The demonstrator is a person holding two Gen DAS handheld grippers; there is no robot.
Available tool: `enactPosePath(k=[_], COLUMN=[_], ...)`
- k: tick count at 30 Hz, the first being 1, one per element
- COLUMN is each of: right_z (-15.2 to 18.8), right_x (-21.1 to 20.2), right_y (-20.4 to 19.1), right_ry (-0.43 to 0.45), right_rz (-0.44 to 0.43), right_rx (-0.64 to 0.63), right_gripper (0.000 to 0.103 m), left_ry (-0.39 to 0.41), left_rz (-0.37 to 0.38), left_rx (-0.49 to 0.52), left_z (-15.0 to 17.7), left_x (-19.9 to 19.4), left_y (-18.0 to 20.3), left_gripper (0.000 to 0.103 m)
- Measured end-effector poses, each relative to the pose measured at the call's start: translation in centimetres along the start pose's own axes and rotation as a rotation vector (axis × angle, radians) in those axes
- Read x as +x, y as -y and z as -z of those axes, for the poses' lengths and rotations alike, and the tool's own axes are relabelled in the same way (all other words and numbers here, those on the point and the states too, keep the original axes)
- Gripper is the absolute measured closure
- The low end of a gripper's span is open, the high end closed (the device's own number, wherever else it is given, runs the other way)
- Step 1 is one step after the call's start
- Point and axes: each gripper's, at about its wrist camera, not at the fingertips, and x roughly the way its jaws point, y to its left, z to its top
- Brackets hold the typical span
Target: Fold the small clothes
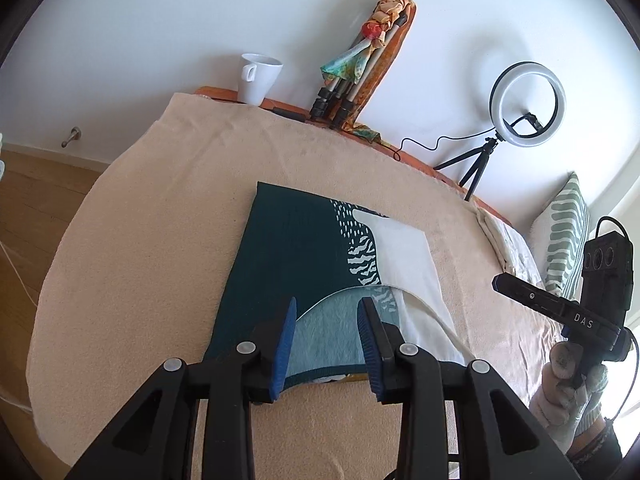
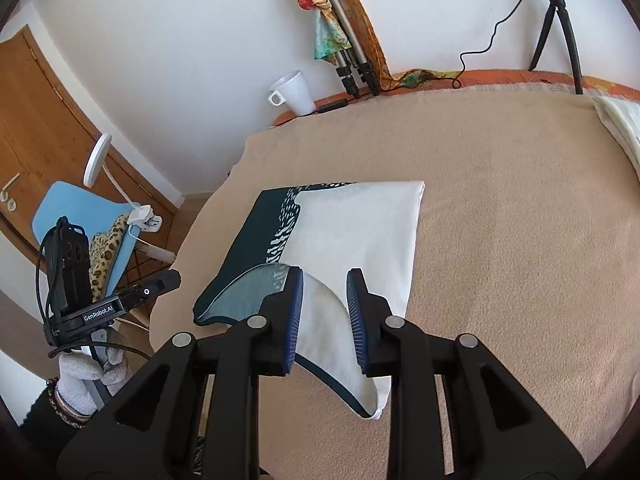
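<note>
A small sleeveless garment [image 1: 304, 264], dark teal and white with a patterned band, lies flat on the beige blanket [image 1: 140, 248]. It also shows in the right wrist view [image 2: 360, 232]. My left gripper [image 1: 327, 312] is open above its neckline end, with the light inner fabric between the fingers. My right gripper [image 2: 325, 284] is open above the white strap part near the front edge. Neither holds cloth. The right gripper's body [image 1: 576, 312] shows at the right of the left wrist view, and the left gripper's body [image 2: 100, 308] at the left of the right wrist view.
A white mug [image 1: 258, 78], a folded tripod with a colourful scarf [image 1: 360, 76] and a ring light [image 1: 528, 104] stand along the far orange edge by the wall. A striped pillow [image 1: 564, 236] and folded white cloth [image 2: 620, 124] lie at right. A blue chair [image 2: 80, 216] stands off the left.
</note>
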Motion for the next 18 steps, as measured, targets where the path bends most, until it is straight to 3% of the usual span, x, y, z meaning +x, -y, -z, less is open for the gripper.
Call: enactPosePath(k=[4, 8, 15, 17, 18], right_z=[-3.3, -4.8, -4.2, -3.5, -3.2], right_x=[3.5, 8.2, 15.2, 16.7, 16.8], right_y=[-2.0, -3.2, -2.6, -1.8, -1.7], right_ry=[-0.020, -0.032, -0.142, -0.187, -0.169], right_rz=[-0.023, -0.013, 0.020, 0.032, 0.037], right_rx=[-0.075, -0.106, -0.134, -0.116, -0.124], right_gripper=[0.079, 0.079, 0.079, 0.080, 0.081], left_ry=[0.001, -0.060, -0.142, -0.117, -0.117], left_rz=[0.026, 0.037, -0.027, -0.018, -0.024], left_rx=[0.015, -0.009, 0.014, 0.041, 0.066], left_z=[-2.0, -2.7, -1.5, -1.0, -0.8], left_x=[2.9, 7.3, 11.7, 11.5, 11.4], left_y=[1.4, 1.7, 0.4, 0.4, 0.6], left_gripper=[0.071, 0.071, 0.072, 0.072, 0.072])
